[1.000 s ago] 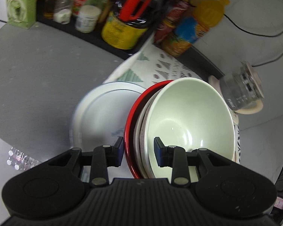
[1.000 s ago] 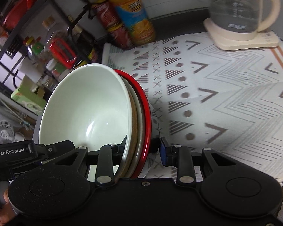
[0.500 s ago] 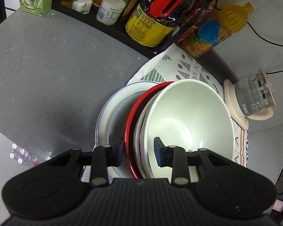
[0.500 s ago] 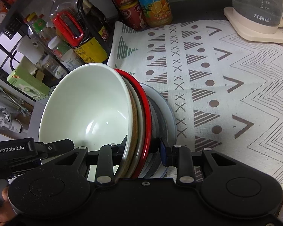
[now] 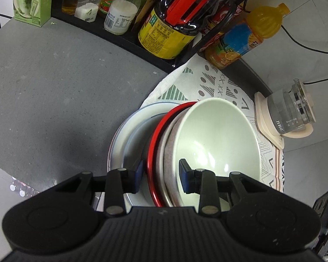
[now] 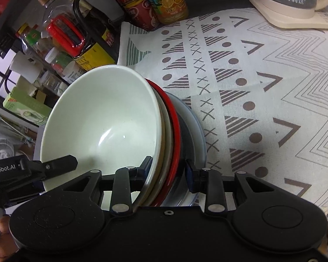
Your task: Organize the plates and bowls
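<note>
Both grippers hold one stack of nested dishes by opposite rims: a pale green bowl [image 5: 216, 144] on top, a beige-grey bowl [image 5: 167, 159] under it, and a red plate [image 5: 152, 150] at the bottom. My left gripper [image 5: 160, 178] is shut on the stack's rim, and so is my right gripper [image 6: 168, 173]. The green bowl [image 6: 102, 126] and red plate [image 6: 175, 131] also show in the right wrist view. Just below the stack sits a white plate [image 5: 120, 144] with a grey dish [image 5: 134, 148] in it, at the left edge of the patterned cloth [image 6: 262, 91].
A black rack with bottles and jars [image 5: 164, 30] stands behind. An orange juice bottle [image 5: 247, 37] and a red can [image 6: 137, 6] stand by the cloth's far edge. A glass kettle on a cream base [image 6: 295, 2] stands at the far right. Grey countertop [image 5: 54, 83] lies left.
Both grippers have carried the held stack over the white plate and lowered it toward the plate, which now lies directly under the stack. The grips are unchanged.
</note>
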Tool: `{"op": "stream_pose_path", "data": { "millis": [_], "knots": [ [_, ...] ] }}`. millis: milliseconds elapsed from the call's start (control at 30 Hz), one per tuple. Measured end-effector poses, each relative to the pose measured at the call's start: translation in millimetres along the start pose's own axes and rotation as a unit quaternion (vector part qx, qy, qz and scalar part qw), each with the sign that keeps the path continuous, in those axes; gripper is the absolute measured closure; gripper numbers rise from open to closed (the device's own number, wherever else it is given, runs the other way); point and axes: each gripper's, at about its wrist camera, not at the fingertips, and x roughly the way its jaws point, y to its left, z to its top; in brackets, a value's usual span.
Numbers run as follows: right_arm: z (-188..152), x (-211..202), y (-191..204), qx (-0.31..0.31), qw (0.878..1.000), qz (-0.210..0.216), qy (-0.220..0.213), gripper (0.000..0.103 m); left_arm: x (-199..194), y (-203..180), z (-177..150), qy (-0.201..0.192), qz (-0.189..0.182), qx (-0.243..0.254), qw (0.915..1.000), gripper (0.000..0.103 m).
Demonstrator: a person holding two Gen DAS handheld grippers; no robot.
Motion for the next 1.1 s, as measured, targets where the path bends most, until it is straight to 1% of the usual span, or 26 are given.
{"op": "stream_pose_path", "data": {
  "millis": [33, 100, 133, 200, 233, 267, 300, 333, 367, 433, 500, 533, 600, 700, 833, 900, 1100],
  "knots": [
    [0, -1, 0, 0.004, 1.0, -0.001, -0.003, 0.067, -3, -3, 0, -0.003, 0.001, 0.006, 1.0, 0.067],
    [-1, -9, 3, 0.0, 1.0, -0.008, -0.022, 0.058, -8, -8, -1, -0.011, 0.004, 0.022, 0.9997, 0.063],
    [-1, -13, 4, -0.004, 1.0, -0.008, -0.028, 0.056, -10, -11, -1, -0.014, 0.007, 0.029, 0.9995, 0.061],
    [-2, -22, 6, -0.006, 0.999, -0.008, -0.039, 0.048, -15, -14, -2, -0.019, 0.008, 0.038, 0.9991, 0.052],
    [-2, -25, 6, -0.006, 0.999, -0.011, -0.045, 0.047, -17, -15, -3, -0.021, 0.008, 0.041, 0.9989, 0.05],
    [-2, -29, 6, -0.006, 0.999, -0.015, -0.051, 0.044, -20, -15, -3, -0.025, 0.007, 0.045, 0.9987, 0.045],
    [-3, -33, 6, -0.005, 0.998, -0.018, -0.058, 0.039, -22, -16, -4, -0.029, 0.006, 0.051, 0.9982, 0.039],
    [-5, -37, 6, -0.003, 0.998, -0.02, -0.065, 0.036, -26, -17, -5, -0.034, 0.006, 0.059, 0.9976, 0.036],
    [-7, -42, 6, -0.001, 0.997, -0.023, -0.073, 0.029, -29, -18, -6, -0.041, 0.006, 0.067, 0.9969, 0.03],
    [-11, -50, 6, 0.004, 0.995, -0.031, -0.091, 0.02, -36, -18, -8, -0.053, 0.006, 0.076, 0.9957, 0.027],
    [-15, -59, 7, 0.006, 0.993, -0.041, -0.107, 0.015, -41, -17, -9, -0.057, 0.001, 0.074, 0.9956, 0.019],
    [-18, -64, 7, 0.008, 0.993, -0.045, -0.112, 0.013, -45, -17, -9, -0.061, -0.002, 0.074, 0.9954, 0.019],
    [-24, -73, 7, 0.014, 0.991, -0.054, -0.124, 0.006, -50, -21, -10, -0.067, -0.004, 0.089, 0.9938, 0.018],
    [-34, -89, 7, 0.017, 0.986, -0.07, -0.147, 0.003, -61, -26, -11, -0.074, -0.006, 0.107, 0.9914, 0.018],
    [-45, -107, 4, 0.016, 0.982, -0.082, -0.171, 0.0, -78, -33, -17, -0.097, -0.009, 0.133, 0.9863, 0.016],
    [-50, -115, 1, 0.02, 0.979, -0.088, -0.184, 0.0, -84, -37, -21, -0.103, -0.009, 0.146, 0.9839, 0.013],
    [-69, -144, -6, 0.021, 0.971, -0.096, -0.219, 0.0, -102, -45, -42, -0.111, -0.004, 0.174, 0.9785, 0.012]
  ]
}}
